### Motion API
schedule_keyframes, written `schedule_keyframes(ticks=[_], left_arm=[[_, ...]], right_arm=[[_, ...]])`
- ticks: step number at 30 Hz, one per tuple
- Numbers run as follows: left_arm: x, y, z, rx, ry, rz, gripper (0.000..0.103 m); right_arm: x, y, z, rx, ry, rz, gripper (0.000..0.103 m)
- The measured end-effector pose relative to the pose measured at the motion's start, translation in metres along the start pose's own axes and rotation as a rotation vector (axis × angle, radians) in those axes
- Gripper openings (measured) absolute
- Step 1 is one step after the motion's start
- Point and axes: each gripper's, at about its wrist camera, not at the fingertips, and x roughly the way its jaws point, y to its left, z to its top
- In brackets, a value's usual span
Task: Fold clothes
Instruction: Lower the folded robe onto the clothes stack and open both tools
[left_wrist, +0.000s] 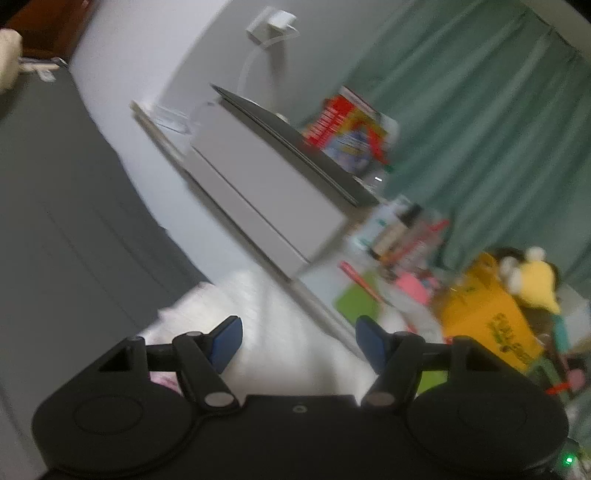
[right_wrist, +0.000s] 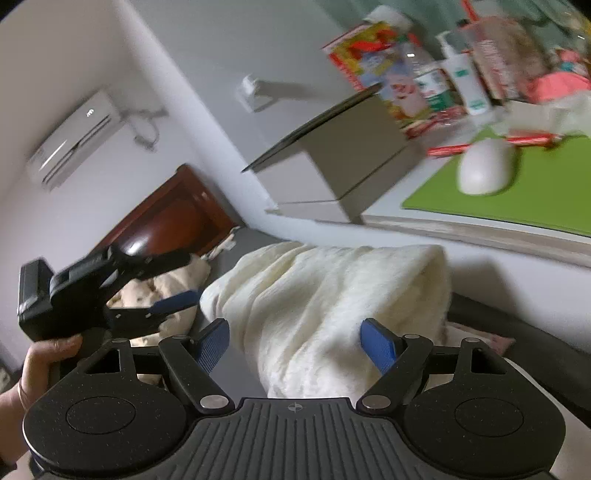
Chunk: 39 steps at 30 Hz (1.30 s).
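A dark grey bed (right_wrist: 236, 373) carries the clothes; its reddish-brown wooden headboard (right_wrist: 173, 218) stands against the white wall, where an air conditioner (right_wrist: 74, 140) is mounted high up. Beside the bed runs a white table (right_wrist: 480, 229) with a green mat (right_wrist: 546, 195) at its near edge, a white computer mouse (right_wrist: 485, 166) on the mat, a grey box (right_wrist: 343, 162) toward the wall end with a dark laptop-like slab on top, and blurred bottles and a colourful carton behind. Green curtains (left_wrist: 480, 110) hang past the table, and a yellow bag (left_wrist: 487, 317) with a plush toy sits near them.

A cream knitted garment (right_wrist: 325, 306) lies bunched in a heap on the bed, along the edge nearest the table. A second, patterned beige piece (right_wrist: 173, 288) is crumpled near the headboard.

The right tool (right_wrist: 295, 347) hangs just over the cream garment, its blue pads spread wide with nothing between them. The left tool (right_wrist: 173, 299), held by a hand (right_wrist: 44, 362), is over the beige piece, also spread wide and empty in both views.
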Motion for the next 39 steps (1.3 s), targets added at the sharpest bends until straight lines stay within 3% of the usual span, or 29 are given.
schedule_keyframes(ticks=[3, 6, 8, 10, 12, 16, 22, 24, 29, 32, 37, 39], left_arm=[[0.004, -0.006, -0.005, 0.021, 0.005, -0.048, 0.068], [0.018, 0.009, -0.009, -0.113, -0.026, -0.009, 0.068], [0.022, 0.016, -0.012, -0.146, -0.037, 0.017, 0.068], [0.023, 0.021, -0.014, -0.153, -0.044, 0.049, 0.067], [0.023, 0.025, -0.016, -0.150, -0.036, 0.068, 0.067], [0.012, 0.019, -0.014, -0.127, -0.030, 0.074, 0.067], [-0.035, -0.028, -0.019, 0.047, -0.060, 0.031, 0.071], [-0.058, -0.046, -0.031, 0.121, -0.069, 0.025, 0.076], [-0.118, -0.082, -0.072, 0.245, -0.102, 0.014, 0.080], [-0.153, -0.102, -0.103, 0.274, -0.124, 0.047, 0.083], [-0.205, -0.139, -0.153, 0.357, -0.170, 0.120, 0.090], [-0.220, -0.154, -0.172, 0.378, -0.167, 0.178, 0.103]], right_arm=[[0.015, 0.002, -0.004, -0.047, 0.021, -0.004, 0.079], [0.032, -0.005, -0.011, -0.054, 0.086, -0.063, 0.079], [0.039, -0.017, -0.019, -0.010, 0.139, -0.127, 0.079], [0.043, -0.033, -0.029, 0.070, 0.172, -0.109, 0.079], [0.040, -0.042, -0.037, 0.129, 0.177, -0.079, 0.079], [0.018, -0.029, -0.038, 0.072, 0.130, -0.076, 0.079], [-0.042, 0.004, -0.034, -0.038, 0.019, -0.064, 0.079], [-0.060, 0.018, -0.035, -0.080, -0.010, -0.065, 0.079], [-0.101, 0.058, -0.037, -0.181, -0.039, -0.071, 0.080], [-0.125, 0.078, -0.044, -0.224, -0.051, -0.099, 0.095], [-0.161, 0.100, -0.057, -0.252, -0.059, -0.141, 0.097], [-0.173, 0.106, -0.064, -0.276, -0.033, -0.174, 0.103]])
